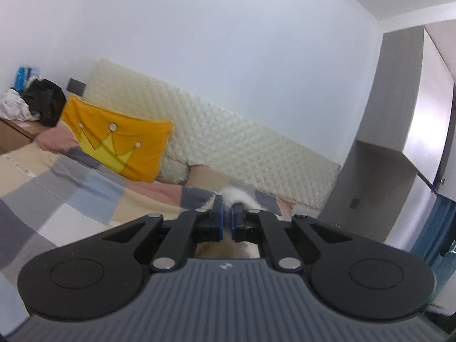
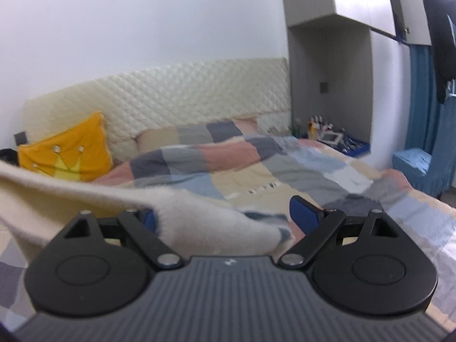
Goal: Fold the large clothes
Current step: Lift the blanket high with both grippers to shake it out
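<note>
Garment [image 2: 199,216], a cream fuzzy knit, hangs lifted above the checked quilt [image 2: 256,168], crossing the lower left of the right wrist view. Left gripper [image 1: 226,213] is clamped on a white fuzzy edge at lower centre. Right gripper [image 2: 228,216] stands wide, cloth draped between its pads but unpinched. Step in hand: spreading for the fold. Next move probably calls for closing the right jaws on an edge.
</note>
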Demonstrator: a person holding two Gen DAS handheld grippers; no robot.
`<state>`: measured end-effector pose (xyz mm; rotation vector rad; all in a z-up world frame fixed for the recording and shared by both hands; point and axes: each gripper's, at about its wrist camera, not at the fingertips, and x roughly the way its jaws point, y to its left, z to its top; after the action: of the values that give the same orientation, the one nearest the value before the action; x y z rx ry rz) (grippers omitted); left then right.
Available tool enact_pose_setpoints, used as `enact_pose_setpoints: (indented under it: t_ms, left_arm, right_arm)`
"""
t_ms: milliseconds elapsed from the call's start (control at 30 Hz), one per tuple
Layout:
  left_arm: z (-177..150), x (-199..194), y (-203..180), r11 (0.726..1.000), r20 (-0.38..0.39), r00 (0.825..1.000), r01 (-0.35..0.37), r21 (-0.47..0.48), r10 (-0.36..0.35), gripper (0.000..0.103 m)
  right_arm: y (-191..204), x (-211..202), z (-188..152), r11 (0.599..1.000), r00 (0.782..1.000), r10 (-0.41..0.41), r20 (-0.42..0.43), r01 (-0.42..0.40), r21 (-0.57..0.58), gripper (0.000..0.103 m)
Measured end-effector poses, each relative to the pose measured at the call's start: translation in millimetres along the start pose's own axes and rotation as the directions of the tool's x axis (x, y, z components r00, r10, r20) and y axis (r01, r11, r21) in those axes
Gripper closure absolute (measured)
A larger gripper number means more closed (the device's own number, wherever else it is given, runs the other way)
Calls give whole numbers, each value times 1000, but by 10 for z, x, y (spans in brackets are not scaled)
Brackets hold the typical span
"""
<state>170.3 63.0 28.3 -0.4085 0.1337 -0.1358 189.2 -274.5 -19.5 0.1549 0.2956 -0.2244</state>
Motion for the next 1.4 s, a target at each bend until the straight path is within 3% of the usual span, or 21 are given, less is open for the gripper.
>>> enact_pose_setpoints:
  t_ms: [267,533,733,933,1133,1267,1400]
  left_arm:
    - [405,-774,-79,998,137,990,-37,56,29,97]
    - [1158,-1262,-269,994,264,962,-90,60,71,97]
    - [1983,-1660,-498,990,380,922,-114,83,74,97]
    - [2791,-2096,-784,980,488,871,-144,134,62,97]
    - [3367,-2446,-990,965,558,828,-181,191,45,97]
    - [3604,-2431,-958,956,552,832,-198,216,48,97]
    - [3618,-2093,-724,953,498,864,-211,216,78,97]
  right_arm:
    - [161,-560,407,994,986,92,139,-84,-67,13]
    - [301,-967,1086,978,950,198,241,-173,-121,13]
    - [396,-1329,1720,950,900,302,316,-256,-180,13]
    - [503,-1794,2410,923,839,369,400,-279,-266,13]
    - [547,-2051,2902,909,790,409,457,-306,-283,13]
    - [595,-1984,3116,896,780,441,445,-353,-268,13]
    - [766,-1805,3128,893,790,445,422,-355,-278,13]
